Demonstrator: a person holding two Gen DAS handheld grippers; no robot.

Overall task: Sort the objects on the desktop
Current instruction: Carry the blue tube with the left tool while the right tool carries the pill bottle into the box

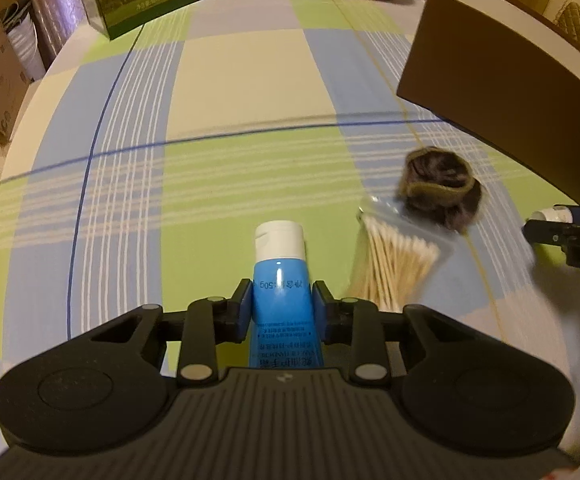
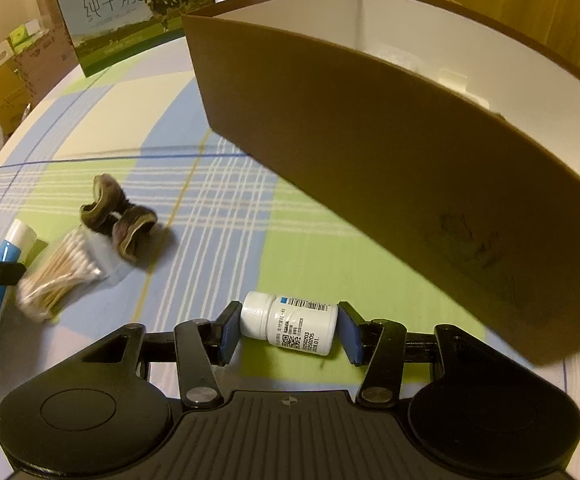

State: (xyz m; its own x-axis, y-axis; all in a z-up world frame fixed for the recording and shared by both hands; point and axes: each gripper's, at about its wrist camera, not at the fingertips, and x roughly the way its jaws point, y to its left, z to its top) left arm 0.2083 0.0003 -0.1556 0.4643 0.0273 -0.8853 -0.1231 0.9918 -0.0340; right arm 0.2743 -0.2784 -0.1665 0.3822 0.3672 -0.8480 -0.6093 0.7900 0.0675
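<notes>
Holding two things at once, I take the brown cardboard box (image 2: 390, 152) as my landmark. My left tongs (image 1: 281, 296) are clamped on the blue hand-cream tube (image 1: 279, 280), white cap pointing forward, well to the left of the box. My right tongs (image 2: 287, 328) squeeze the white pill bottle (image 2: 290, 322) endwise, cap against one pad and base against the other, just in front of the box's near wall. Left on the table (image 2: 225, 216), between the tube and the box, lie the bag of cotton swabs (image 2: 59, 276) and, touching it on the box side, the brown scrunchie (image 2: 119, 216).

I judge the step in hand to be dropping the bottle into the box. To do it well I would lift clear of the tall near wall before moving forward, since an endwise grip on a smooth bottle may slip if bumped, and let go only above the white interior.
</notes>
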